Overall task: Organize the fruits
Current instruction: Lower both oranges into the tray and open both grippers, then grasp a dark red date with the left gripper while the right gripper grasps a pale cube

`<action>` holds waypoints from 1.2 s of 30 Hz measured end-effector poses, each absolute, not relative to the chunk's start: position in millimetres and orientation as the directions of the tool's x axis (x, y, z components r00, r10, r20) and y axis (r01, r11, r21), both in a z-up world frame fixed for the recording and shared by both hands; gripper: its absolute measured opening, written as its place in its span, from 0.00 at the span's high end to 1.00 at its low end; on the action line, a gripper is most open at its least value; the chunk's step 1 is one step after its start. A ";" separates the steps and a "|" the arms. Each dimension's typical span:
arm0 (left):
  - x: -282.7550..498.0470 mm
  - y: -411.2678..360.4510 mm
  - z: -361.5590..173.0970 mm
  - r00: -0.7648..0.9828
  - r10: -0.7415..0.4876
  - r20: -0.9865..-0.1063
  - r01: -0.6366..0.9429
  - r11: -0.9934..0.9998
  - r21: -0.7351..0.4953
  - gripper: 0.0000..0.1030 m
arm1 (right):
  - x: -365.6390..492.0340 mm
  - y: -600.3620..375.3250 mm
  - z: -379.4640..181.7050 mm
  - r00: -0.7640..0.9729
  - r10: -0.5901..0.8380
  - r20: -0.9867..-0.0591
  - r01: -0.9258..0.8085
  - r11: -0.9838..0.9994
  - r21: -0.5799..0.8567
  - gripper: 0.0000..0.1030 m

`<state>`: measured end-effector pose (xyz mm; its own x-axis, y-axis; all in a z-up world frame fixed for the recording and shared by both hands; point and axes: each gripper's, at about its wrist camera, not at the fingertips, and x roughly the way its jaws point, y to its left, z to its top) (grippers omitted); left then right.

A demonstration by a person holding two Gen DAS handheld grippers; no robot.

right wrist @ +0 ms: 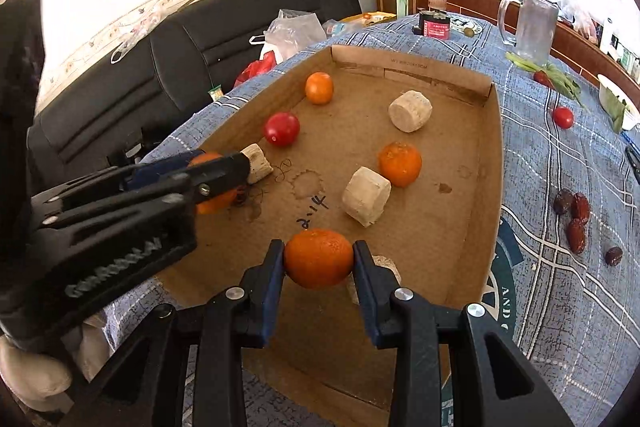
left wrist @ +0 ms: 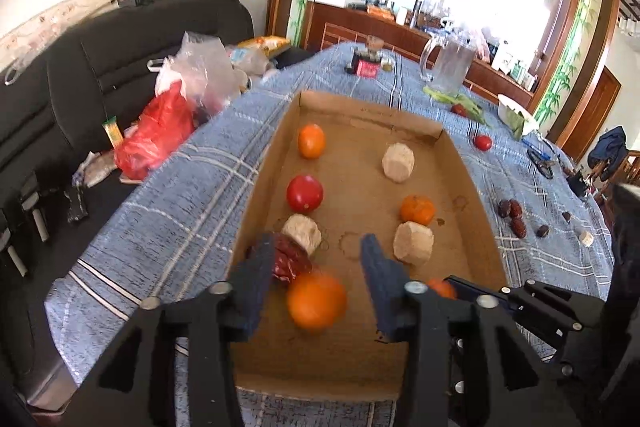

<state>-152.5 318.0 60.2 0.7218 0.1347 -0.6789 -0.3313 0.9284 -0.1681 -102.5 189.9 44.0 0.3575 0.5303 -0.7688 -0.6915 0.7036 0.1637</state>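
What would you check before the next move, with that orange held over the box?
1. Right gripper shut on orange: ok.
2. Held orange sits over the box, not the cloth: ok.
3. Bare floor in the box ahead of it for a drop: ok.
4. Left gripper open, holding nothing: ok.
5. Blurred orange between the left gripper's fingers at rest: cannot tell.
6. All fruit boxed: not ok; a tomato and dates lie on the cloth.

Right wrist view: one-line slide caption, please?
Right gripper clamps an orange over the cardboard tray; left gripper open beside it.
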 end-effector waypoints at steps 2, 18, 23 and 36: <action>-157.5 313.6 69.4 0.739 0.156 -0.655 -0.332 0.931 -0.153 0.44 | -105.3 182.6 50.3 0.371 0.552 -0.747 -0.684 0.707 0.183 0.54; -166.8 232.1 116.1 0.795 0.211 -0.568 -0.258 0.966 -0.003 0.22 | -106.7 87.6 88.1 0.541 0.509 -0.670 -0.506 0.833 0.224 0.42; -166.8 209.6 121.3 0.805 0.213 -0.554 -0.236 0.971 0.030 0.22 | -103.9 59.5 89.6 0.564 0.492 -0.663 -0.449 0.857 0.255 0.41; -160.2 190.1 120.9 0.780 0.240 -0.578 -0.241 0.968 0.077 0.22 | -102.8 26.8 94.0 0.605 0.456 -0.652 -0.392 0.884 0.254 0.41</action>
<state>-160.2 190.1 120.9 0.7796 0.2401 -0.5784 -0.2407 0.9675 0.0772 -102.8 26.8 94.0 0.6053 0.4559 -0.6525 -0.3919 0.8842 0.2542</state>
